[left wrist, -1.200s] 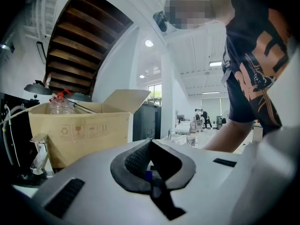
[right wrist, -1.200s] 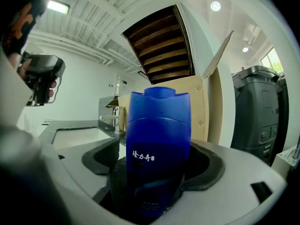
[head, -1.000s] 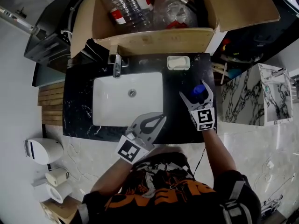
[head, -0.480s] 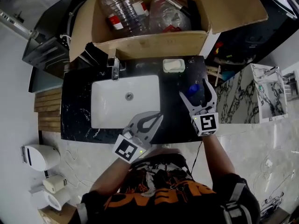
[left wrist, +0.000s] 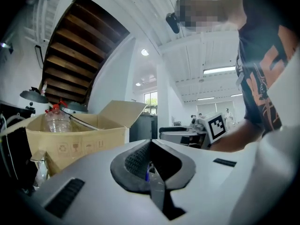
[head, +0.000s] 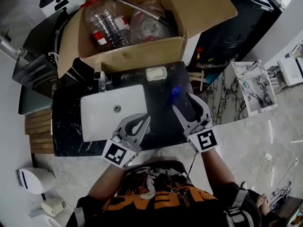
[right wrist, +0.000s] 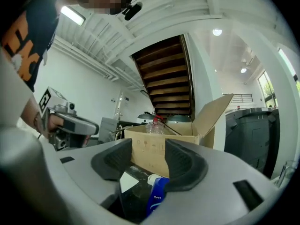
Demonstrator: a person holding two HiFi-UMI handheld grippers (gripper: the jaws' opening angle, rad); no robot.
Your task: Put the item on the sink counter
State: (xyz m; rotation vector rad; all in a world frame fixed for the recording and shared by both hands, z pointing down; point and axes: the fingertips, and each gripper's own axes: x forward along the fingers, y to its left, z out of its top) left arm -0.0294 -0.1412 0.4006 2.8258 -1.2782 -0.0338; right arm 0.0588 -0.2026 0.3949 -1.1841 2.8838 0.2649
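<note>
The right hand-held gripper (head: 187, 104) hangs released over the near right part of the desk (head: 158, 98). Its jaws have just been closing partway, yet they stand apart with nothing between them. Just beyond its left jaw tip the blue bottle (head: 176, 93) stands on the black desk, to the right of the white sink (head: 94, 122) and nearer than the soap dish (head: 155, 73), clear of both pads. The left hand-held gripper (head: 143, 119) is clenched on nothing, jaws together, at the front edge by the sink. Behind the desk a cardboard box (head: 142, 53) holds clear plastic bottles (head: 106, 25).

Judged from this, the placing looks done: the item rests unheld on the desk beside the sink. What seems left is only to draw the right hand-held gripper away without knocking the blue bottle over.
</note>
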